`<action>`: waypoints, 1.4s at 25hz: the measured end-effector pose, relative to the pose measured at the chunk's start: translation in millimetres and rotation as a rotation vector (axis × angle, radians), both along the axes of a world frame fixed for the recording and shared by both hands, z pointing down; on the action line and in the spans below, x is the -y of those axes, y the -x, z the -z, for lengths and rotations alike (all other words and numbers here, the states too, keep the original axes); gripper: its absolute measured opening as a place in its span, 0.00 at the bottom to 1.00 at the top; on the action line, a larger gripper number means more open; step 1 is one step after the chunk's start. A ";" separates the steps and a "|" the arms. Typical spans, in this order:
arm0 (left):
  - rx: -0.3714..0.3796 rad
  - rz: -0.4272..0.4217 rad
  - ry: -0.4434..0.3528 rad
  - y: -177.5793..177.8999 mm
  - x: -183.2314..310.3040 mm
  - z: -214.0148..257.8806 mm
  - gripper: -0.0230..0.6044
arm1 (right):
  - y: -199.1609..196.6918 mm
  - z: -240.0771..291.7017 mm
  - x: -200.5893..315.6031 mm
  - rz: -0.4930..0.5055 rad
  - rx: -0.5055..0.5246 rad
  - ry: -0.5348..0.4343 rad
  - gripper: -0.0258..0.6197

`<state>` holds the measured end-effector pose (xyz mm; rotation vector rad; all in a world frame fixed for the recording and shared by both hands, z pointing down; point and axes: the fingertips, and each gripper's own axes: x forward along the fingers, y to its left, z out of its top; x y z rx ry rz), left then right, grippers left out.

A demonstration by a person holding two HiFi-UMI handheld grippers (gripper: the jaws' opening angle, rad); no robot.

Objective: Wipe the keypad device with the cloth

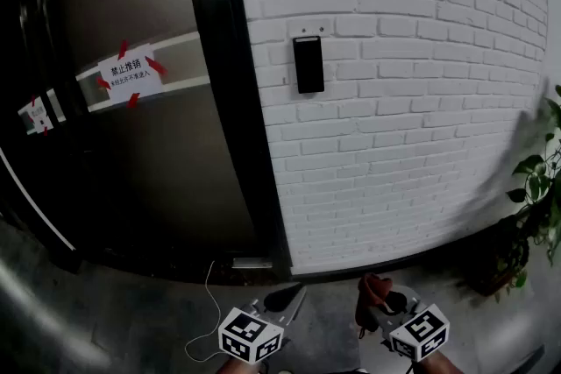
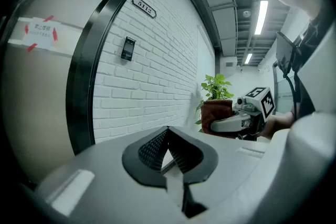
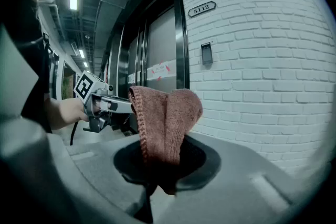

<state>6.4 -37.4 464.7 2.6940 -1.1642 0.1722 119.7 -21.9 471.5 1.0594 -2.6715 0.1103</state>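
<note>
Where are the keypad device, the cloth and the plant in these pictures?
keypad device [image 1: 308,64]: head view, middle of its black face.
cloth [image 3: 165,123]: right gripper view, middle of the brown fold.
plant [image 2: 216,86]: left gripper view, on its green leaves.

**Cloth clamped in my right jaws, keypad on the wall ahead**

The cloth [image 3: 165,123] is reddish-brown terry, folded over on itself, with a stitched hem running down its left edge. My right gripper [image 1: 377,300] is closed on its lower part. The rest stands up past my jaw tips in a rounded hump that leans a little to the right.

The keypad device [image 1: 308,65] is a slim black upright rectangle, flat against white brick. It sits well ahead of my right jaws, above them and apart from the cloth. From my left gripper [image 2: 168,132] it lies ahead, up and to the left.
</note>
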 end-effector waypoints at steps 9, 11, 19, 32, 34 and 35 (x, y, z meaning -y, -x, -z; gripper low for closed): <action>0.010 0.011 -0.003 -10.4 3.1 0.8 0.06 | -12.7 -9.1 6.1 0.002 0.018 0.012 0.13; 0.012 0.022 -0.002 -15.3 2.7 0.9 0.06 | -19.3 -9.8 7.2 0.004 0.023 0.013 0.13; 0.022 0.099 0.000 -46.0 -1.3 3.4 0.06 | -47.6 -3.5 10.7 0.087 0.050 0.008 0.13; 0.040 0.177 0.027 -71.9 6.3 -8.7 0.06 | -75.6 -16.6 36.0 0.157 0.054 0.030 0.13; 0.038 0.169 0.027 -65.6 18.0 -11.5 0.06 | -69.2 -19.4 43.8 0.151 0.049 0.034 0.13; 0.035 0.161 0.026 -62.2 25.1 -11.9 0.06 | -65.1 -20.1 47.7 0.147 0.045 0.035 0.13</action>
